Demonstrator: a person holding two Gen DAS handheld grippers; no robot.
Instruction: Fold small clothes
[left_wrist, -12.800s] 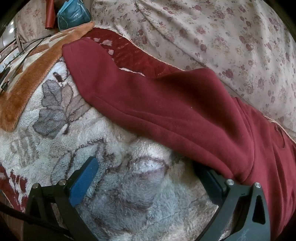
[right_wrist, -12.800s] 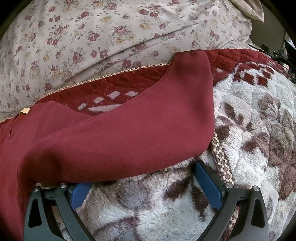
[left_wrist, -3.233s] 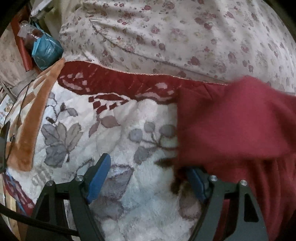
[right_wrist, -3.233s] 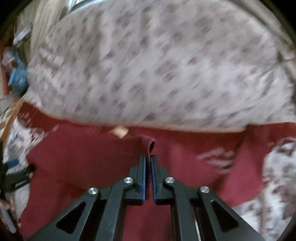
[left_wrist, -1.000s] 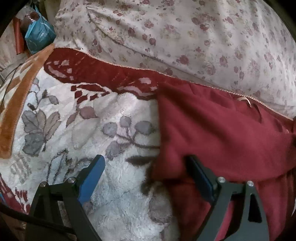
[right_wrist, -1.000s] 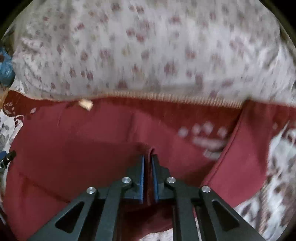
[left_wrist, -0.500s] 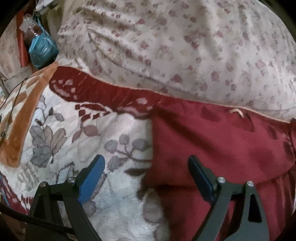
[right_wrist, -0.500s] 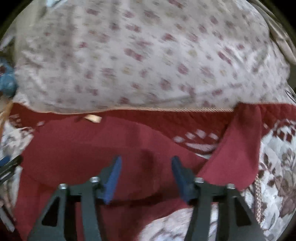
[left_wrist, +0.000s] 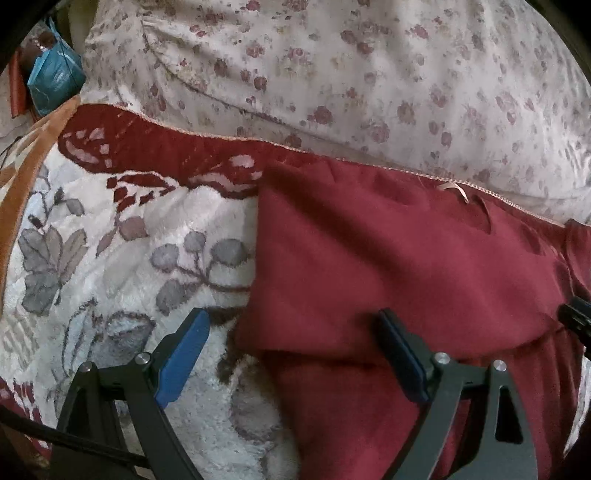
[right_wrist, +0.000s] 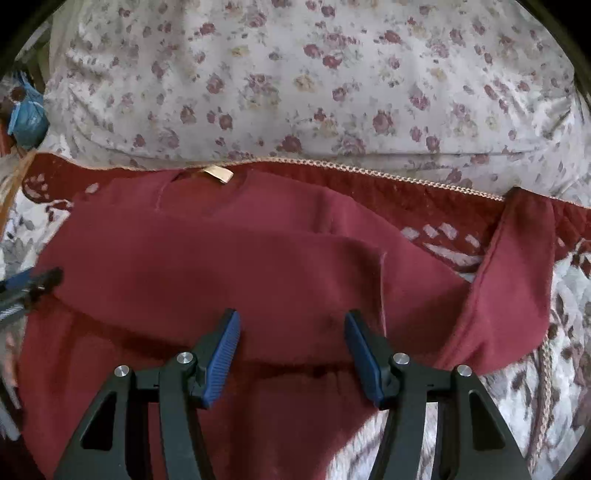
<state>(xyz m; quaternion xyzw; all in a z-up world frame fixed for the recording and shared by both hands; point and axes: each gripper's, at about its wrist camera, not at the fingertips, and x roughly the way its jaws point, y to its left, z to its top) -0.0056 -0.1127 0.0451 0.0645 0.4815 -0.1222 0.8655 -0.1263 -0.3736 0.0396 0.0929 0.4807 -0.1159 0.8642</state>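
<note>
Red garment (right_wrist: 236, 273) lies on fleece blanket (left_wrist: 110, 221), left sleeve folded across body. Left claw (left_wrist: 291, 354) wide open, empty; right claw (right_wrist: 291, 347) wide open, empty. Right sleeve (right_wrist: 517, 280) unfolded: likely next grasp.

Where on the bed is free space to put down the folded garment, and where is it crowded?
Free: the fleece blanket left of the red garment, bordered by its dark red band and the left gripper. A smaller patch lies right of the unfolded sleeve. Crowded: the middle, under the right gripper, and the floral quilt behind.
</note>
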